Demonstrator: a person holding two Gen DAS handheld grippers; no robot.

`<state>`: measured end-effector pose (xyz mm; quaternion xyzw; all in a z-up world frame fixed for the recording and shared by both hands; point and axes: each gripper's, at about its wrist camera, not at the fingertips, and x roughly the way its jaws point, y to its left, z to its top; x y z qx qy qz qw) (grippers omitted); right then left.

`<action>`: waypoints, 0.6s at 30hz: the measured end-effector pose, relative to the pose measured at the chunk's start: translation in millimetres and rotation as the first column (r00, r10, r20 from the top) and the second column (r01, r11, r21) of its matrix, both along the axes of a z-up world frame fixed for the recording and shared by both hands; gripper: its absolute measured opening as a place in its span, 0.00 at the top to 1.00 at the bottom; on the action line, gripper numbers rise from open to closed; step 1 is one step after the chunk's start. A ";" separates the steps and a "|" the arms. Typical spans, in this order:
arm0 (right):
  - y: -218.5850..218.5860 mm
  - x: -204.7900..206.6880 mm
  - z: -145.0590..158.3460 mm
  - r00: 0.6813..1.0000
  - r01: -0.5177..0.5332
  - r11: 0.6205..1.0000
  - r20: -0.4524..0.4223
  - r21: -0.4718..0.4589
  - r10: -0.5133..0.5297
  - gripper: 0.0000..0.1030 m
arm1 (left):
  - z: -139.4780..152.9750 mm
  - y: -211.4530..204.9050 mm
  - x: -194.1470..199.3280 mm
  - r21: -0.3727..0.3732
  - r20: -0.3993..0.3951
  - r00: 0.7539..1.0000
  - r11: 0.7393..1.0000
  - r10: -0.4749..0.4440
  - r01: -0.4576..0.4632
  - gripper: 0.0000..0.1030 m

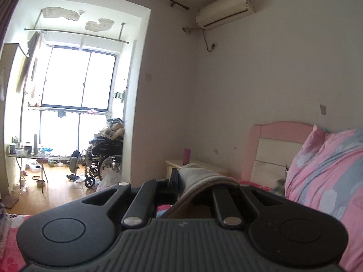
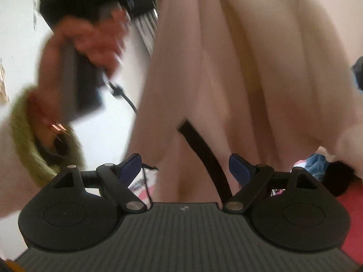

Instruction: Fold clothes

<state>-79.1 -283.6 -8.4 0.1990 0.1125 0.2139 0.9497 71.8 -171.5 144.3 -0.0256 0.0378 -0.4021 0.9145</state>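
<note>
In the left wrist view my left gripper (image 1: 178, 182) is shut on a fold of beige-grey garment (image 1: 199, 174), which drapes over its right finger and is held up in the air. In the right wrist view the same pale beige garment (image 2: 238, 68) hangs in long folds right in front, with a black trim strip (image 2: 202, 151) running down it. My right gripper (image 2: 185, 166) is open, blue pads (image 2: 130, 166) wide apart, and the cloth's lower part hangs between them. A hand (image 2: 90, 45) in a green cuff (image 2: 29, 140) grips the other tool's handle, blurred.
A pink flowered quilt (image 1: 329, 172) is heaped on the bed at right, before a pink headboard (image 1: 279, 145). A pale nightstand (image 1: 181, 165) stands by the wall. A wheelchair (image 1: 102, 158) and a cluttered table (image 1: 27, 154) stand by the window. Red bedding (image 2: 354, 204) lies below.
</note>
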 end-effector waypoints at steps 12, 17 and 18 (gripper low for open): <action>33.1 42.5 -88.1 0.946 -0.165 0.984 -0.270 0.071 0.178 0.28 | 24.4 56.3 -10.6 -0.119 -0.014 0.995 0.988 0.099 -0.100 0.90; 55.0 39.8 -82.4 0.942 -0.199 0.979 -0.268 0.032 0.200 0.97 | 31.7 77.5 -7.3 -0.149 -0.042 0.984 0.972 0.175 -0.179 0.90; 55.0 34.8 -78.5 0.949 -0.187 0.982 -0.256 0.021 0.186 0.98 | 34.6 82.1 -5.1 -0.159 -0.048 0.980 0.967 0.195 -0.200 0.90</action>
